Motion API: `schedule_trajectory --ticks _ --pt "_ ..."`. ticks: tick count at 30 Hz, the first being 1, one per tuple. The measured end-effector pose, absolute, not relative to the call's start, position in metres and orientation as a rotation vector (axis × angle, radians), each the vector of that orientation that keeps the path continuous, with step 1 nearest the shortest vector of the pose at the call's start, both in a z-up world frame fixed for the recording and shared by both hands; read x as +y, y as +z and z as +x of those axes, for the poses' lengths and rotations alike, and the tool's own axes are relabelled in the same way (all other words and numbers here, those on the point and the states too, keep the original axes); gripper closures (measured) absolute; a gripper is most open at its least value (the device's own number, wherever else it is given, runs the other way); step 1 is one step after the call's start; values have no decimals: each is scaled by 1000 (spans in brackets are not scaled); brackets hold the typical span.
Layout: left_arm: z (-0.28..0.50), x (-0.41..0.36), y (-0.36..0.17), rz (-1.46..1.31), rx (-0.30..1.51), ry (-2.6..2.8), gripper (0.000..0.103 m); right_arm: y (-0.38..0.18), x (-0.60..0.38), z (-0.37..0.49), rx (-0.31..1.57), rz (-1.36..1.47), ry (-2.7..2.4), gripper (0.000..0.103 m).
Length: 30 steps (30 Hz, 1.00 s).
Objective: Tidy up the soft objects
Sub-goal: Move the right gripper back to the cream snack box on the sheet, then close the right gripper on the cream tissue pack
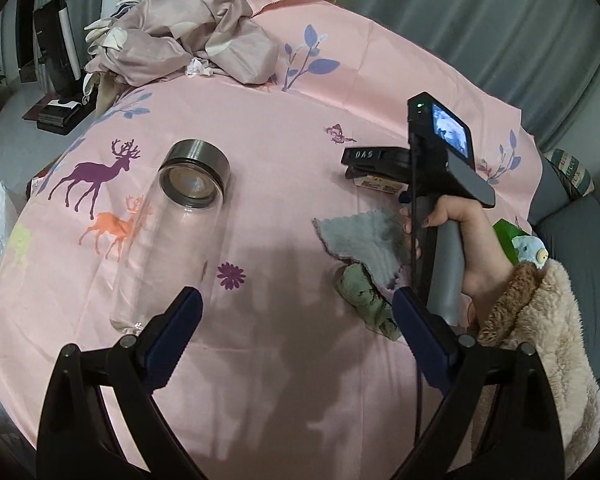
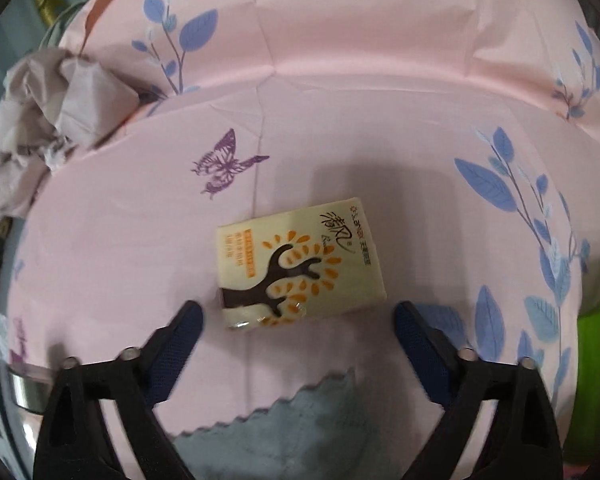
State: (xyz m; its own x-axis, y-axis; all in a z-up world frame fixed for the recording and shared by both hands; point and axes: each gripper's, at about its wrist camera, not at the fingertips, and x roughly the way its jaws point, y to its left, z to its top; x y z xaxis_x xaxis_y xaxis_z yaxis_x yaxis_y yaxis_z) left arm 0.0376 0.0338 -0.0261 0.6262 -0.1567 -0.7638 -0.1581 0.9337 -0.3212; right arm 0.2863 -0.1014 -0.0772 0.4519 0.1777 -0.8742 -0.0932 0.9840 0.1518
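Observation:
A cream tissue pack with an orange tree print lies on the pink tablecloth; it shows partly under the right tool in the left wrist view. My right gripper is open, its fingers either side of the pack's near edge, just above it. A grey-blue cloth lies behind it. A small green plush toy lies beside the cloth. My left gripper is open and empty above the table's middle.
A clear glass bottle with a metal cap lies on its side at left. A crumpled beige fabric pile sits at the far left edge. A green box and a blue plush are at right.

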Motion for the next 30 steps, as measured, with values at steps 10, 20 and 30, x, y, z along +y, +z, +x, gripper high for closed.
schedule_trajectory --ticks 10,20,30 --pt "39 41 -27 -392 904 27 8 -48 -121 241 971 111 208 28" --pt "27 50 -18 -410 859 71 9 -25 -133 92 939 106 418 28" --pt "21 35 -25 -365 883 41 10 -88 -153 56 1112 194 364 24"
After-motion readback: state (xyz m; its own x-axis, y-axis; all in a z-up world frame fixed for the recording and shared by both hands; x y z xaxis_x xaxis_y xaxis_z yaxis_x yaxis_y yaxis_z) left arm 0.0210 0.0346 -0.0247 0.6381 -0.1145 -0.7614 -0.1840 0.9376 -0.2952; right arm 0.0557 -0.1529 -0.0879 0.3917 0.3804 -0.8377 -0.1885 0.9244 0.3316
